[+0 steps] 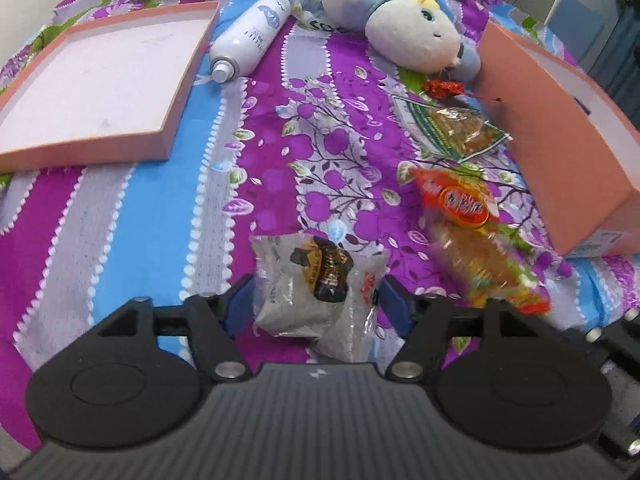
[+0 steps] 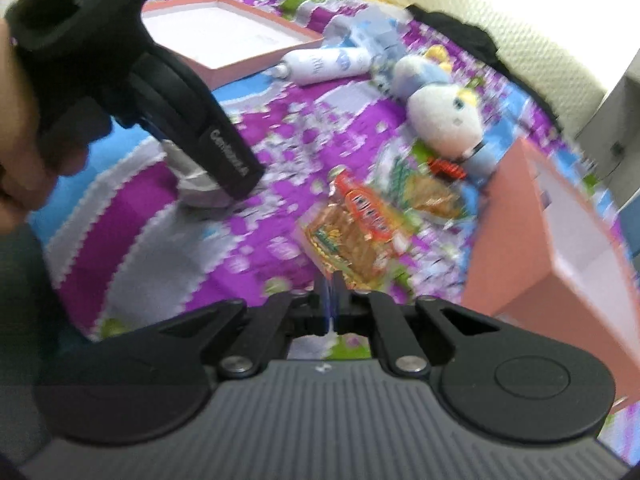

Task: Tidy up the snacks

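My left gripper [image 1: 316, 300] has its jaws around a clear snack bag with dark wrapped candy [image 1: 316, 284], which lies on the bedspread. An orange KitKat pack [image 1: 460, 200] lies on a yellow-orange snack pack [image 1: 488, 268] to the right, beside a green-edged snack bag [image 1: 452, 128] and a small red wrapper [image 1: 442, 88]. An open pink box lid [image 1: 100, 84] lies far left; a pink box [image 1: 560, 148] stands right. My right gripper [image 2: 330, 300] is shut and empty just before the yellow snack pack [image 2: 344, 240]. The left gripper [image 2: 192, 120] shows there over the clear bag [image 2: 196, 184].
A white spray bottle [image 1: 250, 36] and a plush toy [image 1: 400, 24] lie at the back of the purple floral bedspread [image 1: 160, 220]. The right wrist view is motion blurred. A cream headboard [image 2: 500, 32] stands behind the bed.
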`<state>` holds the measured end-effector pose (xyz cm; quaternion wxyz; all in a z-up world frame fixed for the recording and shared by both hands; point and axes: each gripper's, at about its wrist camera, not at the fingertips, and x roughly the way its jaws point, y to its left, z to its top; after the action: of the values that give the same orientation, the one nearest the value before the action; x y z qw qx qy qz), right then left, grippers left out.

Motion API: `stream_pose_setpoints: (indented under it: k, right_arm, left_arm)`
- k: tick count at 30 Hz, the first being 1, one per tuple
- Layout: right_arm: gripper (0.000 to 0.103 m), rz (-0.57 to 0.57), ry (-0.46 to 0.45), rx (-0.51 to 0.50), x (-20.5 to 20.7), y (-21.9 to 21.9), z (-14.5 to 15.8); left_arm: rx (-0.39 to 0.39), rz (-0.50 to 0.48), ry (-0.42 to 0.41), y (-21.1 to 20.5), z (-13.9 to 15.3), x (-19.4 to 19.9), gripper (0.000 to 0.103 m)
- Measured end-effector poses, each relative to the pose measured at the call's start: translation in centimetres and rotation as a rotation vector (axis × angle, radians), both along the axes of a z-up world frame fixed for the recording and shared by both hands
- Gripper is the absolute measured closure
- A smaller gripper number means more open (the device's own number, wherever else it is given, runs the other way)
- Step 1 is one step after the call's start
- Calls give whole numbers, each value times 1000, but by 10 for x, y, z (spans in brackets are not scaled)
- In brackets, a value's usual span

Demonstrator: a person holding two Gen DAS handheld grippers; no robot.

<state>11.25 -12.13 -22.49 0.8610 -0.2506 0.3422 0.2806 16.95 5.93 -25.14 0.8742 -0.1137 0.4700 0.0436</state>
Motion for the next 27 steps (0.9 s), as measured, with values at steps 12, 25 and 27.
stream_pose_setpoints:
  k: [12,25,27]
  right_arm:
    - [25,-223,203,373,7,-53,-3]
    - [18,-319,264,348,75,-36,-34]
    - [15,-288,247,301,80,-25,-42]
  left_arm:
    - [-134,47,-68,26,12,-26,14]
    - [-105,-1,-63,28,-7,-5,15]
    - [-105,-17,-36,25,-13,4,15]
